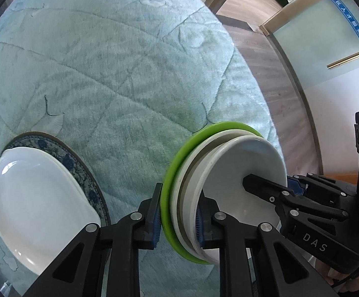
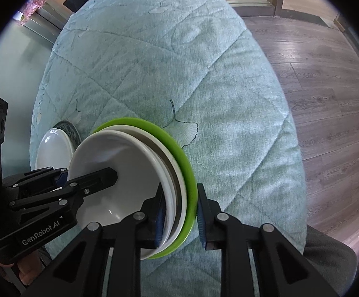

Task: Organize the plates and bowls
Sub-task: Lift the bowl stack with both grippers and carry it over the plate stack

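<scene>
Left gripper [image 1: 178, 219]: clamped across the edge of a dish stack. Right gripper [image 2: 180, 219]: clamped on the opposite edge. Stack: white bowl [image 1: 243, 163] on white plates, green plate [image 1: 177, 163] beneath, held over a teal quilted tablecloth [image 1: 120, 79]. Beside: white dish [image 1: 38, 198] on blue-patterned plate [image 1: 80, 170].

On the body of my right tool [image 1: 266, 185], seen from the left wrist camera, I read "DAS". On my left tool [image 2: 90, 175], seen from the right wrist camera, I read "GenRobot.AI". The blue banner [image 1: 347, 17] on the glass carries white characters I cannot read.
</scene>
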Demonstrator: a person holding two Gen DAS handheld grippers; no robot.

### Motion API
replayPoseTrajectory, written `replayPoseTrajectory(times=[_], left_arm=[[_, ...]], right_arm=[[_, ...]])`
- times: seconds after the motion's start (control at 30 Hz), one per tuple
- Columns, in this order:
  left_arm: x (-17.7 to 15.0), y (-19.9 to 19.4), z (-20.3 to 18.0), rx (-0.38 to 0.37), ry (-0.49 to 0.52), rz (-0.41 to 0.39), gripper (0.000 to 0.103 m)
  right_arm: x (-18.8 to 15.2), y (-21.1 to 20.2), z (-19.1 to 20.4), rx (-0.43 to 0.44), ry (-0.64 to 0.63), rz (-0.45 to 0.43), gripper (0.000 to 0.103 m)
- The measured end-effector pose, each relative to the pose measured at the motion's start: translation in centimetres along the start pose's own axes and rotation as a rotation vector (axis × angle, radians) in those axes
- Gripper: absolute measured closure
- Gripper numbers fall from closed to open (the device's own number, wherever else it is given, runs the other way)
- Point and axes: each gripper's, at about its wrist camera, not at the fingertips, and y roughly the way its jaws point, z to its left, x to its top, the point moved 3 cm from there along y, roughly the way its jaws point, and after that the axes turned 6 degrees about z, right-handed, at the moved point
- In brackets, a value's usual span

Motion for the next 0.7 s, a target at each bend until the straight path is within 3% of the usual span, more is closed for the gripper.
replayPoseTrajectory(times=[0.37, 0.7], left_arm=[[-2.3, -7.5, -1.5, 0.015, -0.007, -0.087, 0.085], [-6.5, -16.4, 0.2, 0.043, -0.057, -0.193, 0.085]], right_arm=[[-1.3, -6.4, 2.2, -0.005, -0.023, -0.105, 0.083], [-2.4, -11.7, 8.3, 0.015, -0.131, -0.197, 0.083]])
